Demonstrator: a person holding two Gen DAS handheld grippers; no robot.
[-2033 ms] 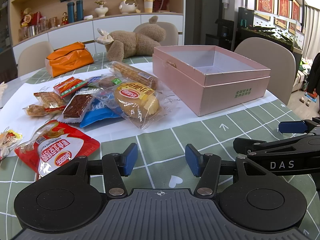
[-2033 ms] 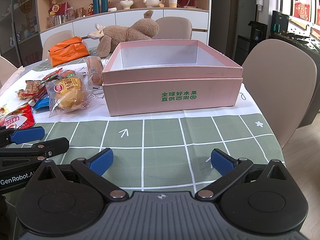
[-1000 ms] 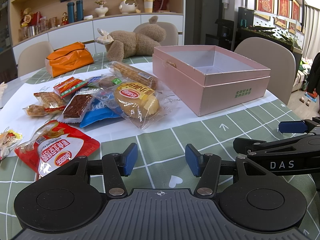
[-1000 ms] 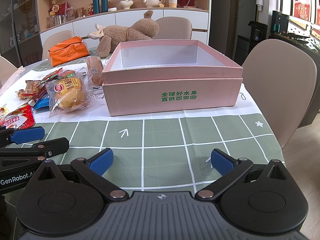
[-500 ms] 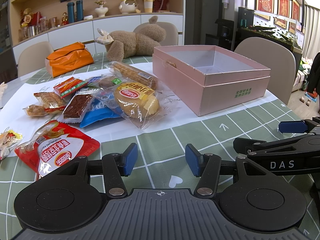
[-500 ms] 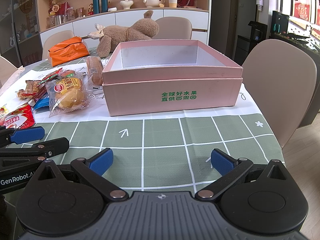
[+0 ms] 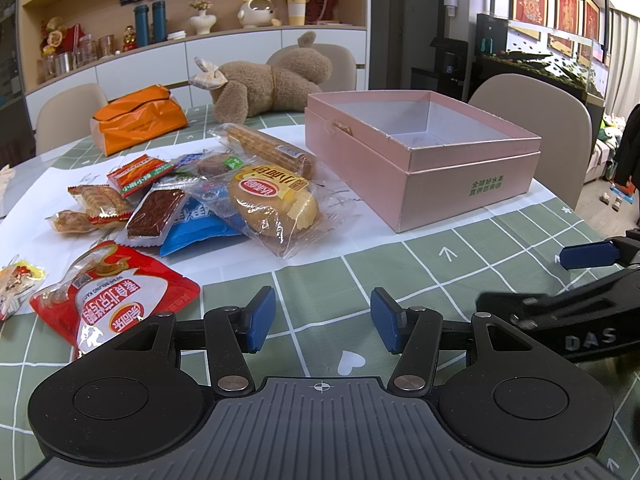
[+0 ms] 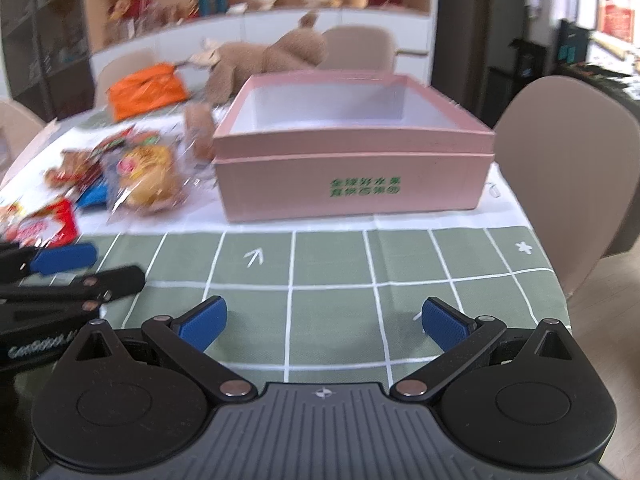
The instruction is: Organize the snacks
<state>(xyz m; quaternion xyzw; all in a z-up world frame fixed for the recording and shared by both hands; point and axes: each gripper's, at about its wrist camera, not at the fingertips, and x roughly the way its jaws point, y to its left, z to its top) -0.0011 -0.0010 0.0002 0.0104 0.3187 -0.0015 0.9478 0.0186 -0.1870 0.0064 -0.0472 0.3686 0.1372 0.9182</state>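
Left gripper (image 7: 323,320) fingers apart, empty, above the bench (image 7: 460,264). Right gripper (image 8: 324,320) fingers spread wide, empty. Snacks (image 7: 192,204) heaped at ten o'clock; open pink box (image 7: 420,156) at one o'clock.

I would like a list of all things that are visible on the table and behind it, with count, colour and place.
box: 1, pink, open and empty, table right
bun: 1, yellow in clear wrap, beside the box
red pack: 1, red, nearest the left gripper
blue pack: 1, blue, under the bun
brown bar: 1, brown, on the pile
wafer roll: 1, tan, behind the bun
orange bag: 1, orange, far left
plush toy: 1, brown, behind the box
chairs: 4, beige, around the table
left gripper: 1, black with blue pads, open
right gripper: 1, same, open wide
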